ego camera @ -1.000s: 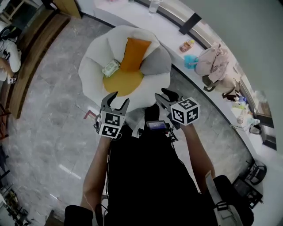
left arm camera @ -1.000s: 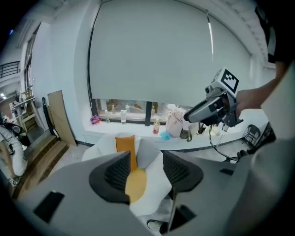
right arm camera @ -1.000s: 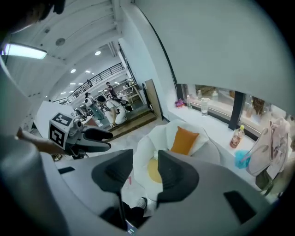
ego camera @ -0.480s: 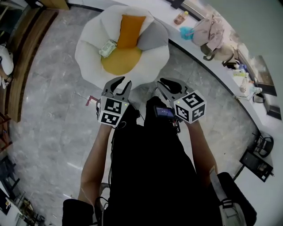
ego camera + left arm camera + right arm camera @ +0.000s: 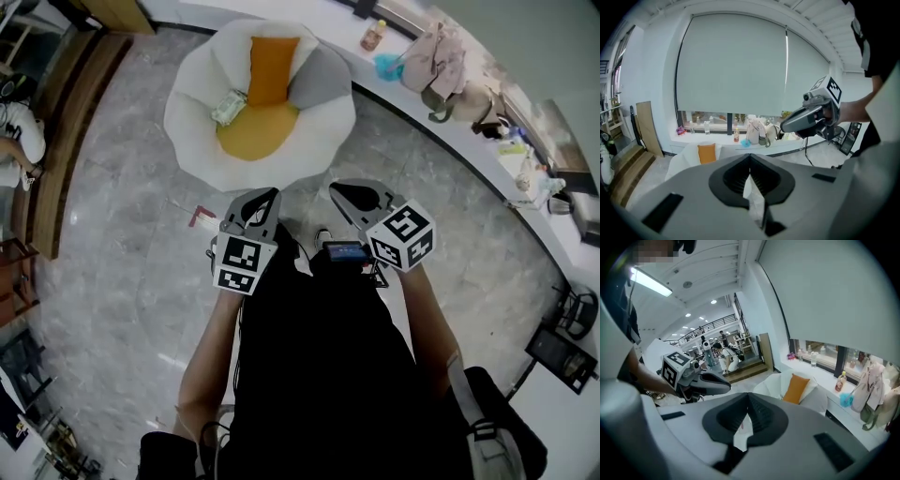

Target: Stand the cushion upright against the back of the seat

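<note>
An orange cushion (image 5: 272,70) stands upright against the back of the white round armchair (image 5: 202,155), above its yellow seat pad (image 5: 255,131). A grey cushion (image 5: 319,80) leans beside it on the right, and a small patterned packet (image 5: 228,106) lies to its left. Both grippers hang over the floor, well short of the chair. My left gripper (image 5: 267,195) is shut with nothing in it, and so is my right gripper (image 5: 339,190). The left gripper view shows the orange cushion (image 5: 706,153) far off past the shut jaws. The right gripper view has the same cushion (image 5: 796,388) in the distance.
A white window ledge (image 5: 412,112) curves behind the chair, carrying bags (image 5: 431,61), a bottle (image 5: 373,36) and a blue thing (image 5: 388,66). Wooden steps (image 5: 75,122) and a person (image 5: 19,131) are at the left. A small red object (image 5: 202,218) lies on the grey marble floor.
Both grippers' jaws have gone from open to shut with nothing in them. They have drawn back from the chair, which now sits farther from their tips.
</note>
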The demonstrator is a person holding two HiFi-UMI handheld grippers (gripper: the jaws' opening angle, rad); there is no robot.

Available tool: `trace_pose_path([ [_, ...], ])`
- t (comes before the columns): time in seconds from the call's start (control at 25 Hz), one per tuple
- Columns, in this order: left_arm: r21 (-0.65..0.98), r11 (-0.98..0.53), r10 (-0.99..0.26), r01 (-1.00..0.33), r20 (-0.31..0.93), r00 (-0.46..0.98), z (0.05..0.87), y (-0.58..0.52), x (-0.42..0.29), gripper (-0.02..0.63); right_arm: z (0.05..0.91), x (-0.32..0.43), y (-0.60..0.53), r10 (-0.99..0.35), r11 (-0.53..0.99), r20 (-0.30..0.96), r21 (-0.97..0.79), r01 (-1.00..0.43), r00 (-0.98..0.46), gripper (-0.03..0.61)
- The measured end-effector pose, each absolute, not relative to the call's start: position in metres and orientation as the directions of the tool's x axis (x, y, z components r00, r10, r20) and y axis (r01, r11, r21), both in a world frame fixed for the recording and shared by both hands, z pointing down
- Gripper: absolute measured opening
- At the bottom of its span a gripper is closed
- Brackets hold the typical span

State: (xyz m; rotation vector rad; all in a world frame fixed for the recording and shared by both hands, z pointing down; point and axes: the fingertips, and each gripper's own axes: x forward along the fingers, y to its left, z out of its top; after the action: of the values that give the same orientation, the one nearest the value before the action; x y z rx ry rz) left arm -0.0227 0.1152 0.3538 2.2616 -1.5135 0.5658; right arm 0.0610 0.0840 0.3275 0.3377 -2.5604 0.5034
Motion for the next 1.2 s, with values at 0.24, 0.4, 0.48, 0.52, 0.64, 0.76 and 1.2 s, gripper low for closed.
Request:
trace_pose_path([
  [0.24,0.252,-0.334,-0.804,-0.908,0.427,0.414,0.338,0.126,0.051,0.014,0.318,0.129,0.11,-0.113,0.906,0.47,-0.313,-0.285,-0.875,0.015],
  [0.4,0.298,-0.308,-0.837,-0.904,0.367,0.406,0.323,0.125,0.085,0.014,0.311,0.166,0.118,-0.098,0.909,0.435,-0.327,-0.258,-0.895,0.015],
  [0.48,0.345,-0.292,-0.849,-0.892,0.336,0.408,0.318,0.126,0.099,0.014,0.307,0.18,0.12,-0.093,0.908,0.412,-0.338,-0.247,-0.907,0.015],
  [0.52,0.37,-0.282,-0.857,-0.885,0.319,0.406,0.315,0.128,0.104,0.014,0.305,0.185,0.121,-0.087,0.907,0.397,-0.347,-0.237,-0.914,0.015],
  [0.64,0.366,-0.293,-0.867,-0.883,0.289,0.407,0.303,0.139,0.123,0.014,0.297,0.197,0.125,-0.057,0.898,0.33,-0.396,-0.193,-0.942,0.015],
  [0.76,0.308,-0.343,-0.854,-0.888,0.292,0.431,0.291,0.161,0.141,0.014,0.288,0.202,0.131,-0.035,0.887,0.265,-0.436,-0.152,-0.964,0.015],
  [1.2,0.308,-0.311,-0.867,-0.899,0.295,0.401,0.287,0.21,0.129,0.014,0.277,0.197,0.147,-0.014,0.879,0.207,-0.464,-0.111,-0.978,0.015],
])
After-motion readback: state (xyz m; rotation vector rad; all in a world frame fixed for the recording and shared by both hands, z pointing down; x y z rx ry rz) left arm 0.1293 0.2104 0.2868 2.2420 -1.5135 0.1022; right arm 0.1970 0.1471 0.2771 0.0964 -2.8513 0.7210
